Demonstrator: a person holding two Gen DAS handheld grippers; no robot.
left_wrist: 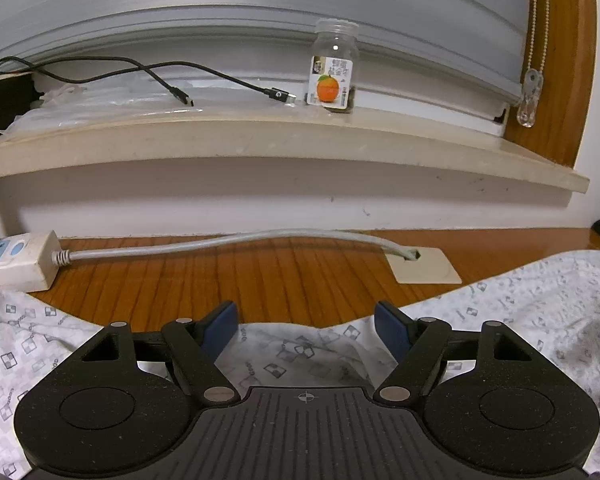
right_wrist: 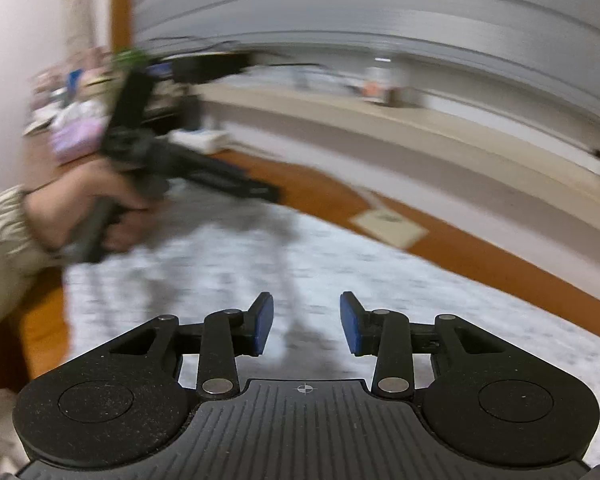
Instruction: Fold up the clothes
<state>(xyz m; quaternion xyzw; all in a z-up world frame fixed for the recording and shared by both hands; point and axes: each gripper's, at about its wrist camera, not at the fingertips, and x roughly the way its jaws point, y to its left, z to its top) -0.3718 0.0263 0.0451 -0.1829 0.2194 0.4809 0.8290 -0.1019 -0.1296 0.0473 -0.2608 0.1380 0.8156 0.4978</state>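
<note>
Right wrist view is smeared with motion blur: items at far left beyond the fingers are unreadable colour blobs, the garment print washes out to grey-white, and the bottle on the ledge is just an orange smudge. In the left wrist view the garment point(left_wrist: 292, 352) is cut off by the gripper body below and by both side edges; a dark blurred patch with a blue speck at far right of the fingers cannot be identified.

Left gripper point(left_wrist: 305, 330): blue pads set wide apart, nothing between them, hovering over the cloth edge; contact with the fabric cannot be told. Left of the left finger sits a white power strip point(left_wrist: 18, 260), its grey cable point(left_wrist: 220, 242) running across ahead of the fingers to a beige cover plate point(left_wrist: 424, 266) ahead of the right finger. Further ahead, on the window ledge point(left_wrist: 260, 144), black charger cables point(left_wrist: 172, 80) and a clear bottle point(left_wrist: 334, 66) with an orange label.

Right gripper point(right_wrist: 306, 324): pads moderately apart, empty, over the cloth. Far left of its fingers a hand point(right_wrist: 88, 208) grips the other gripper's handle, sleeve visible.

Garment: white with small grey square print, spread flat and wrinkled on the wooden desk point(left_wrist: 260, 280), under and just ahead of both finger pairs, far edge wavy.
</note>
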